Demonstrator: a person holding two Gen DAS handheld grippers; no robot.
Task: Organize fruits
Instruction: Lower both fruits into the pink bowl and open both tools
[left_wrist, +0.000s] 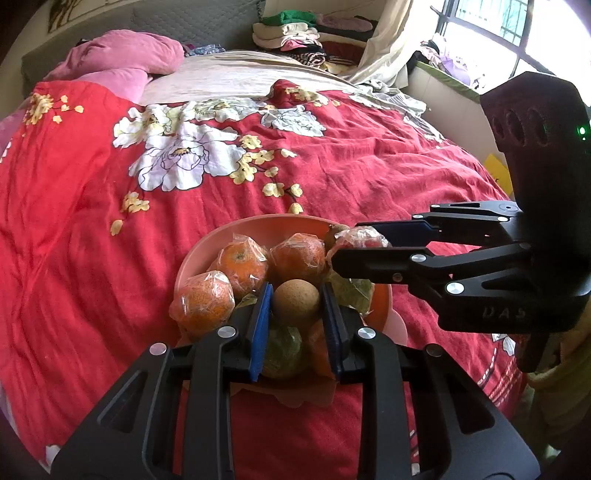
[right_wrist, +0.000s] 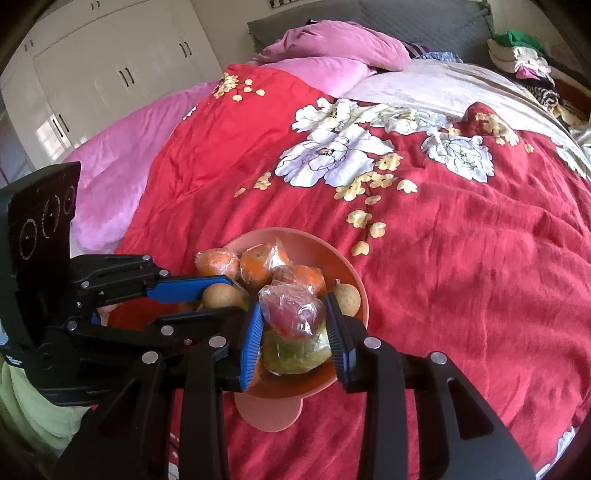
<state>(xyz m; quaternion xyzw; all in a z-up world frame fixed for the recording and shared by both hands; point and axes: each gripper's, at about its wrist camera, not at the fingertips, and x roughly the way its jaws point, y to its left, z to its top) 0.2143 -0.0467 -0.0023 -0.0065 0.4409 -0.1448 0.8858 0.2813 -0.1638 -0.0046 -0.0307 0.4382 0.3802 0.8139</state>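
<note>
A salmon-pink bowl (left_wrist: 280, 221) (right_wrist: 295, 234) sits on the bed, filled with plastic-wrapped oranges (left_wrist: 242, 264) (right_wrist: 258, 267) and a green fruit (left_wrist: 282, 354) (right_wrist: 291, 354). My left gripper (left_wrist: 295, 291) (right_wrist: 231, 297) is shut on a round brown fruit (left_wrist: 295, 302) (right_wrist: 221, 295) over the bowl's near side. My right gripper (right_wrist: 293, 299) (left_wrist: 349, 242) holds a wrapped red fruit (right_wrist: 291, 314) (left_wrist: 360, 236) between its blue pads, and the fruit rests on the green fruit. A second brown fruit (right_wrist: 349, 297) lies against the bowl's right wall.
The bowl stands on a rumpled red floral quilt (left_wrist: 351, 173) (right_wrist: 461, 240). Pink pillows (left_wrist: 129, 55) (right_wrist: 332, 44) lie at the head of the bed, with folded clothes (left_wrist: 291, 33) beyond. White wardrobes (right_wrist: 110, 74) stand to the left and a window (left_wrist: 509, 26) to the right.
</note>
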